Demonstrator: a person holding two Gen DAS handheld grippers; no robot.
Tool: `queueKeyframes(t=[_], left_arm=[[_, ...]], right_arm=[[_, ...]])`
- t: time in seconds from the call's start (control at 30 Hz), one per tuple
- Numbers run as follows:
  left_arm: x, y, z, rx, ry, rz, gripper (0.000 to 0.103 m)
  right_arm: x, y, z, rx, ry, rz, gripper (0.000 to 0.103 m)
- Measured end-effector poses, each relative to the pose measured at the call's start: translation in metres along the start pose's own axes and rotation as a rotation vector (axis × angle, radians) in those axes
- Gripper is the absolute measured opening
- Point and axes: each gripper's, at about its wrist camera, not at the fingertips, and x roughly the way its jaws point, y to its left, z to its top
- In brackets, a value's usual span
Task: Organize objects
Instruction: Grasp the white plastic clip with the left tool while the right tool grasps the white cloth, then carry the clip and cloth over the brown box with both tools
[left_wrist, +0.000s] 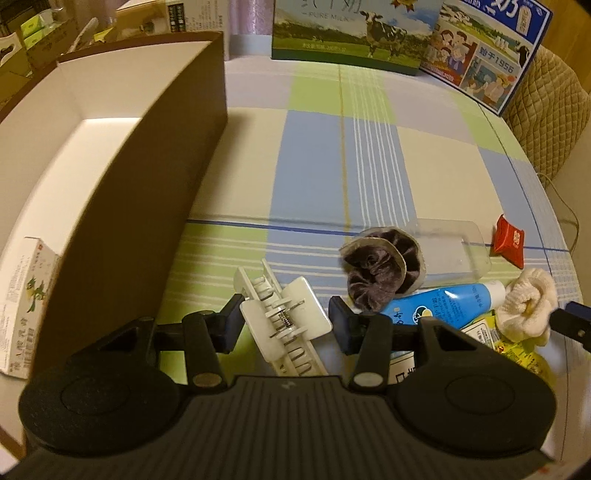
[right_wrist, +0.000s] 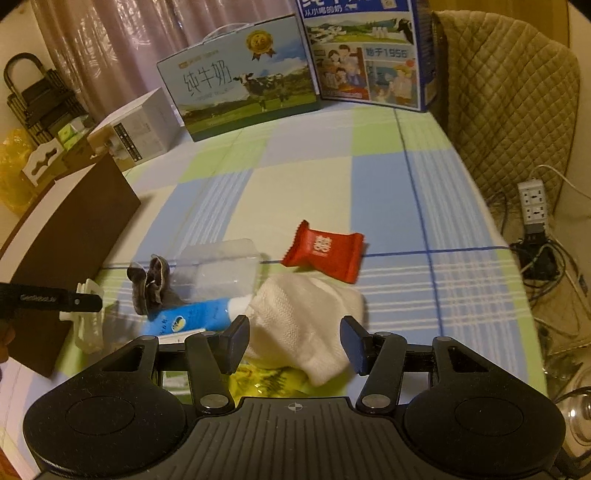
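1. The green milk carton, upper centre of the right wrist view, read "纯牛奶"; the left wrist view showed "PURE MILK".
2. The blue milk carton, upper right, read "始于1956".
3. The left gripper's finger, at left edge, read "GenRobot.ai".

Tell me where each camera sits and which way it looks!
Left wrist: rides the left tool, looking down at the white hair clip between its fingers, beside the brown box.
Right wrist: rides the right tool, looking down at the white sock; the left tool's finger pokes in.
Both see the blue tube, red packet and milk cartons.
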Motion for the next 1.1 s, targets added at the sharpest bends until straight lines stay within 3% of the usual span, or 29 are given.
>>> queueKeyframes(t=[0.2,0.37,0.53,0.73,1.1], left_arm=[[-0.015,0.003,-0.004,-0.012,-0.023,-0.005,0.044],[-0.022,0.004,-0.007,-0.023,-0.031,-0.006,0.044],[-0.029,0.005,-0.010,-0.027,-0.040,-0.009,0.044],[-0.041,0.004,-0.011,-0.020,-0.060,-0.017,0.044],[-0.079,0.004,-0.010,-0.006,-0.129,-0.059,0.044]], right_arm=[[0.006,0.005,0.009,0.021,-0.016,0.013,0.052],[0.019,0.010,0.010,-0.018,0.029,-0.034,0.052],[0.021,0.014,0.003,-0.070,0.036,-0.040,0.029],[0.013,0.014,0.004,-0.069,0.019,-0.041,0.016],[-0.042,0.042,0.016,-0.085,-0.076,0.041,0.016]])
